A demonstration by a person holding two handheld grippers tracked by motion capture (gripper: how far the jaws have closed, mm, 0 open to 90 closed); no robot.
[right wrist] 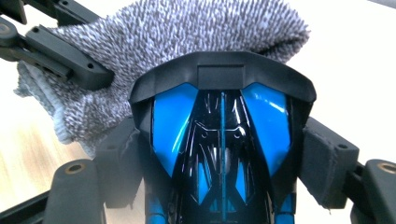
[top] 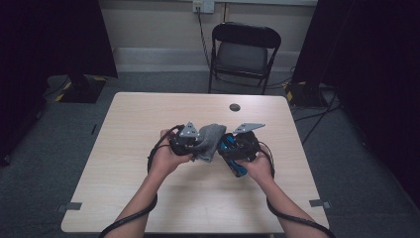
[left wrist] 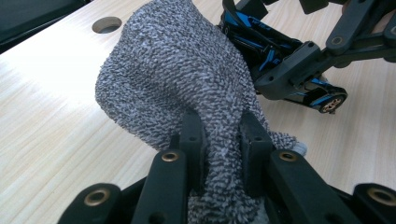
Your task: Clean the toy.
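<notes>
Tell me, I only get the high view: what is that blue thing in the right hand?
Observer: It is a glossy blue and black toy car, with the right gripper shut on its sides.
Operator: And the fuzzy grey lump in the middle?
Observer: A grey knitted terry cloth; the left gripper pinches a fold of it between its pads.
Operator: Does the cloth touch the car?
Observer: Yes, in the right gripper view it lies bunched against the car's black end, the one pointing away from the camera.
Operator: Is the cloth on the table?
Observer: Its lower end trails down toward the light wooden table; I cannot tell whether it touches.
</notes>
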